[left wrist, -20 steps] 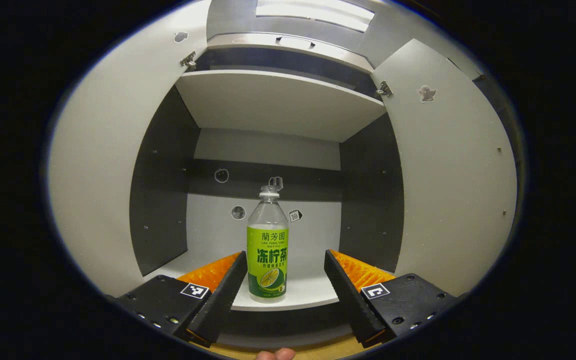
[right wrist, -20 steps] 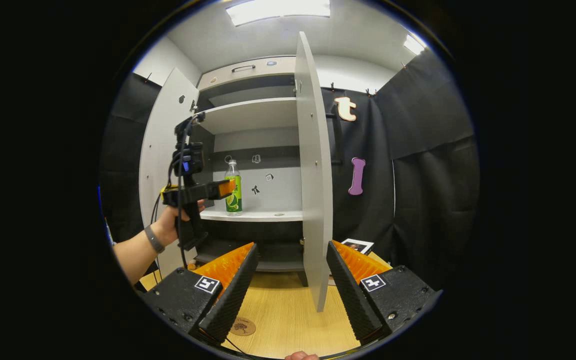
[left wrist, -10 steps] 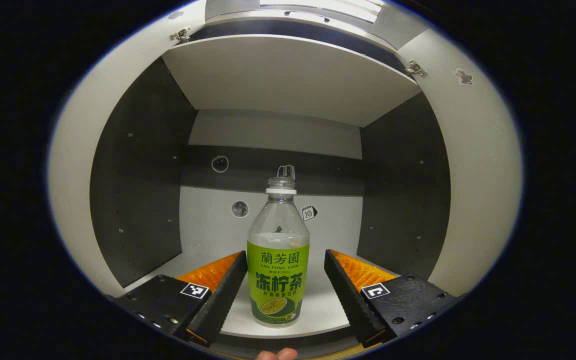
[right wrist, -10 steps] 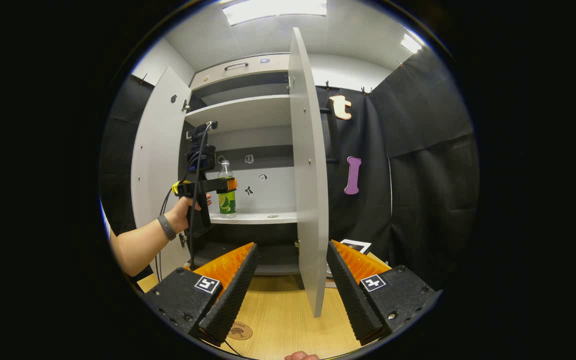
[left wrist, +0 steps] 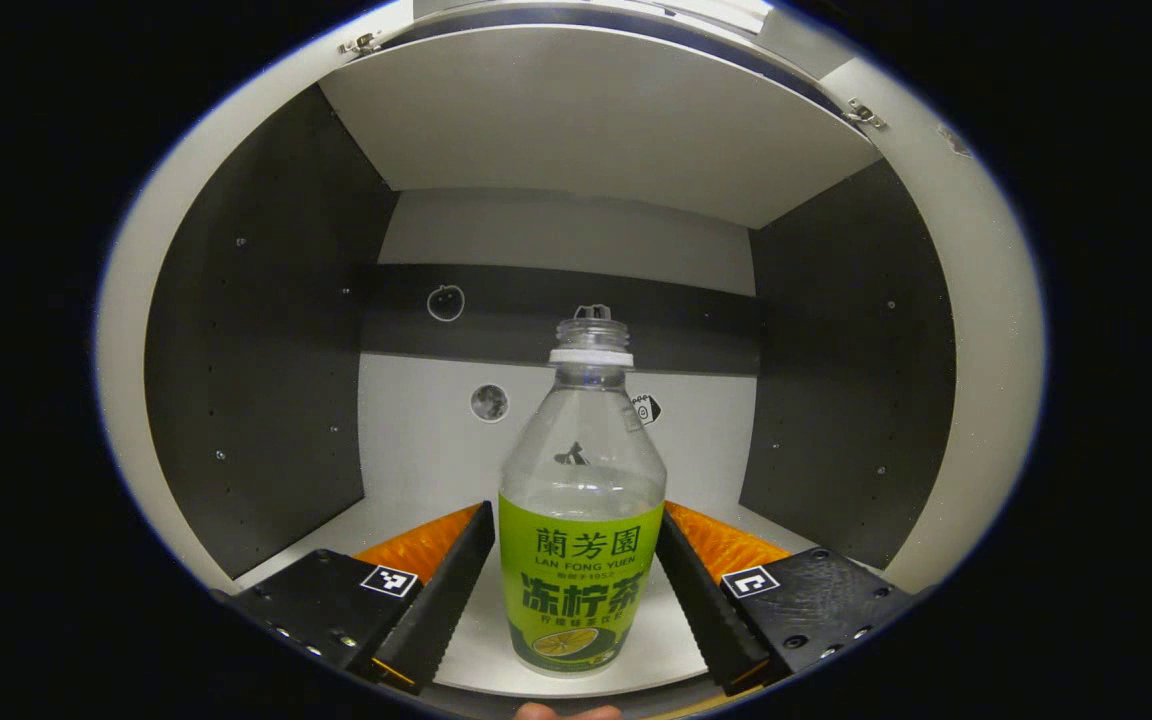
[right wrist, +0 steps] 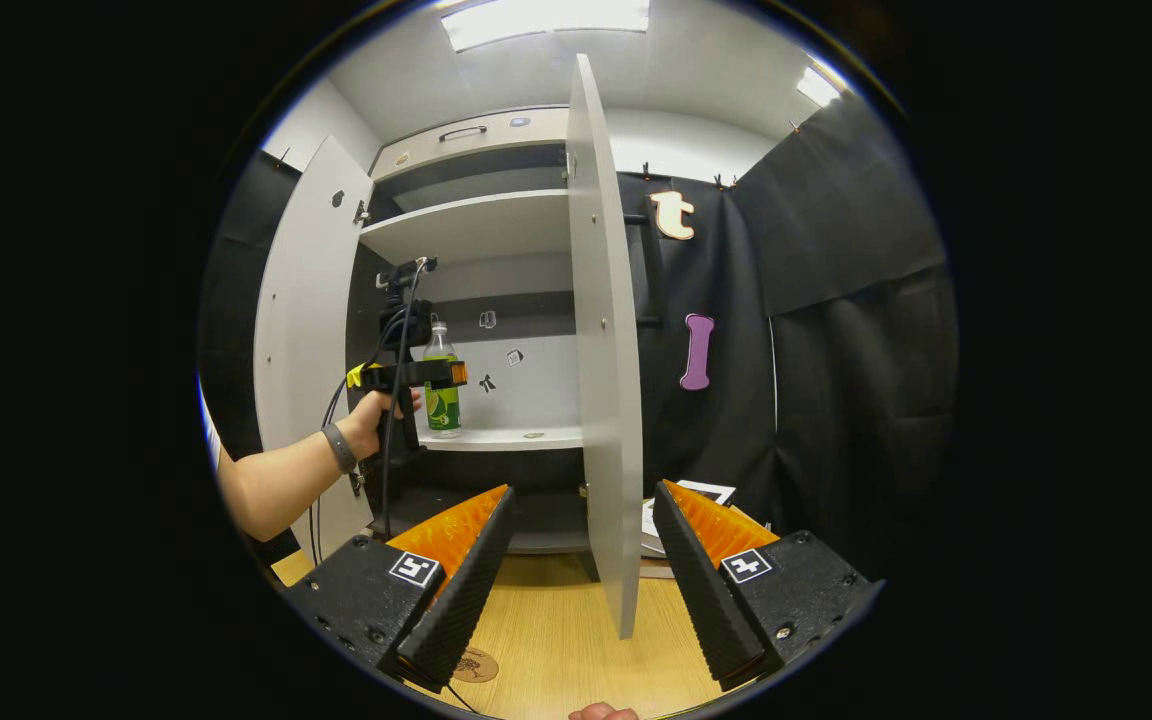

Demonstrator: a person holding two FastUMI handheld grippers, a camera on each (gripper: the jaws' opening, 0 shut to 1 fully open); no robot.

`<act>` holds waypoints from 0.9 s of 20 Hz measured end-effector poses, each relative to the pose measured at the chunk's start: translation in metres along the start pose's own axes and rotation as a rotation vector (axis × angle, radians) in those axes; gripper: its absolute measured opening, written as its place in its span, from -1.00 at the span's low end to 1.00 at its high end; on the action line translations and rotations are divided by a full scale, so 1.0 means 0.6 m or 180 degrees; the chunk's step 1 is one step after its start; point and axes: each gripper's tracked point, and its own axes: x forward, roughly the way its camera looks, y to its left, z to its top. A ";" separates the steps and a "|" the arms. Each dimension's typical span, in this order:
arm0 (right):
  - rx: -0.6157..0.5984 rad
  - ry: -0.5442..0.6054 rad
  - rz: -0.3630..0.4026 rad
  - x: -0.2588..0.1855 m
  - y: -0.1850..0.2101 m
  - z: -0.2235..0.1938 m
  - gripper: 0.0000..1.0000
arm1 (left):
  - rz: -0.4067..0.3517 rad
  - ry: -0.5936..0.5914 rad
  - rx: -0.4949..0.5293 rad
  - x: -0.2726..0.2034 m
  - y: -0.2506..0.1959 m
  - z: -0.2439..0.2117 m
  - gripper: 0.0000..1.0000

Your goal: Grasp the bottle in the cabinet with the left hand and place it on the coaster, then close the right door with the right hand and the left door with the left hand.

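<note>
Straddling upright bottle (left wrist: 581, 520): left gripper (left wrist: 571, 560), jaws apart.

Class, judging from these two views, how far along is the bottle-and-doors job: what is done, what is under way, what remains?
Done: nothing. Under way: the left gripper is open, its fingers either side of the bottle, which stands upright on the cabinet shelf, not visibly clamped. Left: grasp it, set it on the coaster on the table, then close the right door and left door, both open. The right gripper is open.
</note>
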 end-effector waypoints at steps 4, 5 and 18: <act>0.0015 -0.0009 -0.0005 0.000 -0.004 0.001 0.69 | 0.0018 -0.0011 0.0038 0.009 0.004 -0.001 0.56; 0.0016 -0.0005 -0.0003 0.000 -0.004 0.001 0.69 | -0.0002 -0.0007 0.0031 0.002 0.001 0.003 0.57; 0.0024 0.0004 0.0143 -0.014 0.018 -0.001 0.69 | -0.0219 -0.0143 0.0061 -0.153 -0.016 0.047 0.36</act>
